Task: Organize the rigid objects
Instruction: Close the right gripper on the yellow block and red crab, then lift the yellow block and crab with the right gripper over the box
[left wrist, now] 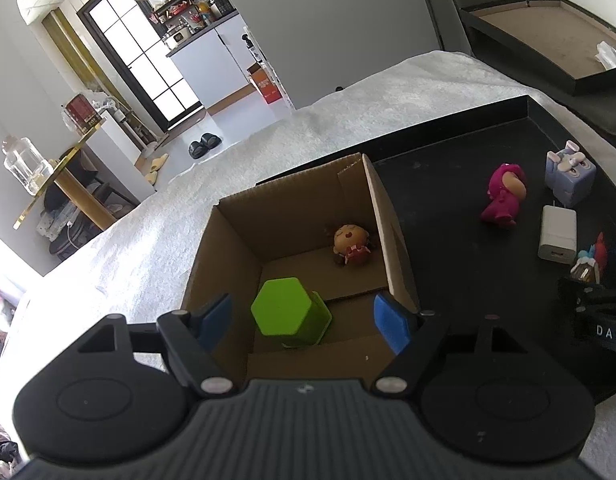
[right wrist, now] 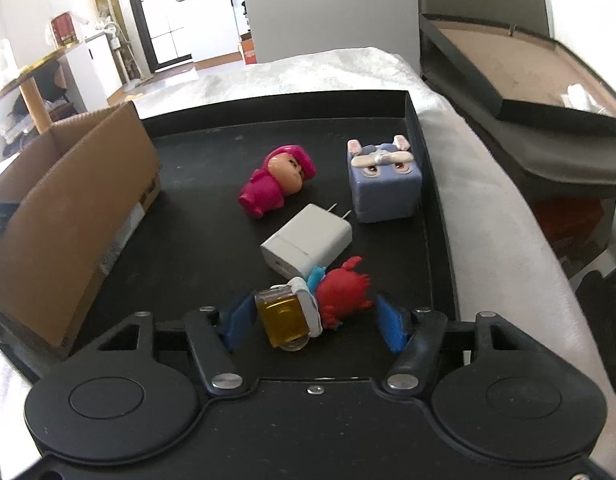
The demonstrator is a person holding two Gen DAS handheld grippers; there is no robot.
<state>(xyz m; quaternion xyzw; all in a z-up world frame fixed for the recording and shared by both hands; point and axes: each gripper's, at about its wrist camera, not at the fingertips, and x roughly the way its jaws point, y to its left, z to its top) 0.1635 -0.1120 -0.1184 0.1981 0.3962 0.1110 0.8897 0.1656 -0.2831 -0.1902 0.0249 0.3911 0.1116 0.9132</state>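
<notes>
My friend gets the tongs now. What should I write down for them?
Left tongs: open, over the cardboard box, not touching the green hexagon block lying in the box.
Right tongs: around the red crab toy with the yellow block on the black tray; one pad looks to be touching it, the other stands clear, so no grip yet.
Done: green block and sleeping doll are in the box.
Left on the tray: crab toy, white charger, pink figure, blue bunny cube. They likely go into the box.
</notes>
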